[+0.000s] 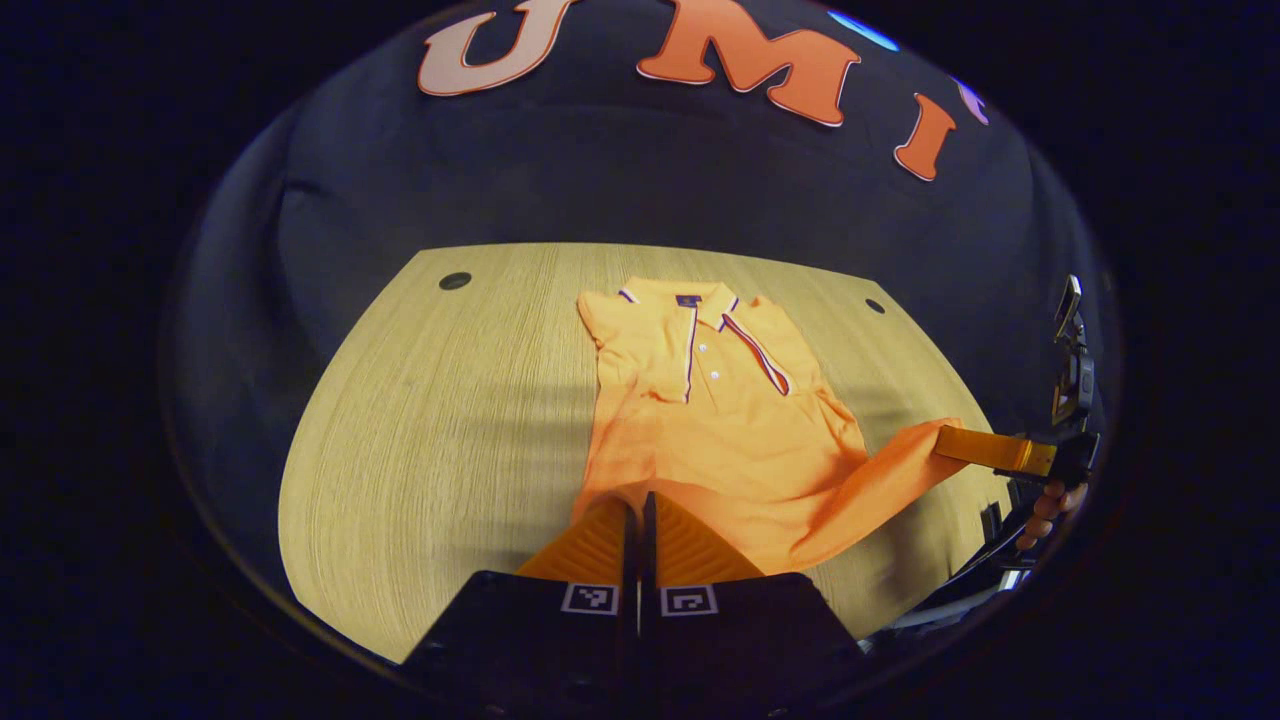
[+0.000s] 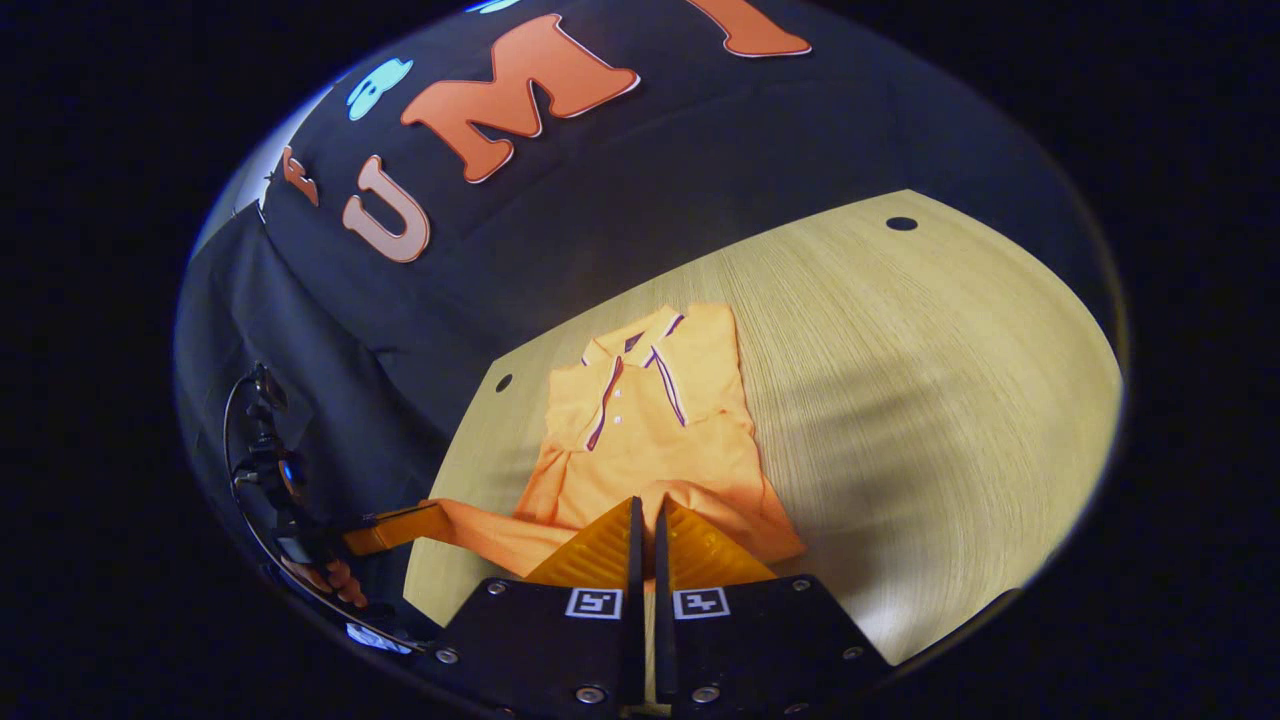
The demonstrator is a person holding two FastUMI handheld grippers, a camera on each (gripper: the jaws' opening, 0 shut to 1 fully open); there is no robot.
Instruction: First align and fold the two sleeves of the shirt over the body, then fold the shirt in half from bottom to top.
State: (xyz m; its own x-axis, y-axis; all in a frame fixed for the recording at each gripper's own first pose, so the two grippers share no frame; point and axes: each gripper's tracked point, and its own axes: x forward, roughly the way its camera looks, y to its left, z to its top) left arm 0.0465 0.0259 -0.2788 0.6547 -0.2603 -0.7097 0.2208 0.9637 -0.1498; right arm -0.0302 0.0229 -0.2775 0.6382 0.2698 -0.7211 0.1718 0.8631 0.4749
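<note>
An orange polo shirt (image 1: pixel 700 400) lies collar-away on the wooden table (image 1: pixel 450 400), both sleeves folded in over the body. My left gripper (image 1: pixel 640 497) is shut on the shirt's bottom hem at its left corner. Off to the right, my right gripper (image 1: pixel 942 441) pinches the other hem corner and stretches the cloth outward, a little above the table. In the right gripper view, the right gripper (image 2: pixel 645 503) is shut on the hem of the shirt (image 2: pixel 650 430). There the left gripper (image 2: pixel 443 516) holds the far corner at the left.
The table (image 2: pixel 900 380) has small dark holes (image 1: pixel 455 280) (image 1: pixel 875 305) near its far corners. A hand (image 1: pixel 1045 510) holds the right gripper at the table's right edge. Bare wood lies to either side of the shirt. The black cloth wall stands behind the table.
</note>
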